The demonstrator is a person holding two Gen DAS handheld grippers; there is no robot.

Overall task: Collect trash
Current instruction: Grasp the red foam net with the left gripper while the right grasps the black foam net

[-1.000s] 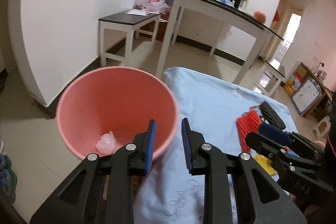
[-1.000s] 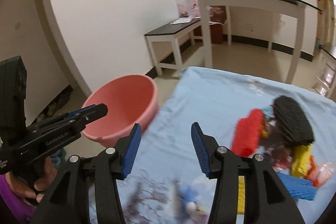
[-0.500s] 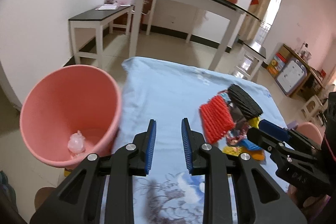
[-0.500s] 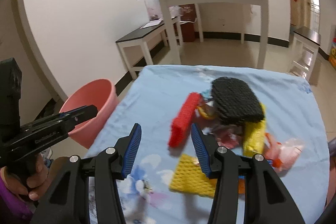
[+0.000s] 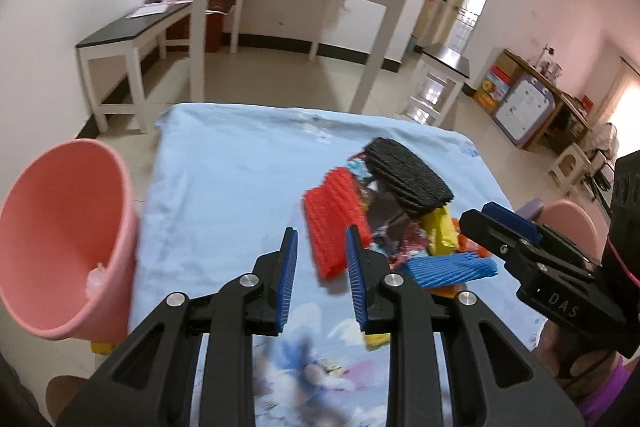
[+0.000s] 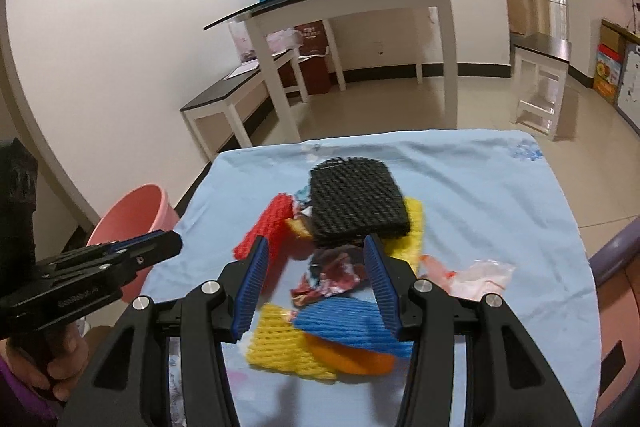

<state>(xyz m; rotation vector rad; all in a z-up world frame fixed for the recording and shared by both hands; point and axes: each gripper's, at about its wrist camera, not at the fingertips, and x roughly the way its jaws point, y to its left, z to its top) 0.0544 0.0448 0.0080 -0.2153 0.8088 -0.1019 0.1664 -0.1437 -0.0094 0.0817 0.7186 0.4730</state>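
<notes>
Left wrist: my left gripper parted, empty; red foam-net sleeve dead ahead, long axis running away from me; pink plastic bucket off left.

Right wrist: right gripper parted, empty, over crumpled dark wrapper; sleeve lies left.

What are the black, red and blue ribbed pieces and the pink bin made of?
Black piece, red piece and blue piece: probably foam netting, matte, with an open ribbed mesh. Pink bin: looks like moulded plastic, smooth with a slight sheen.
</notes>
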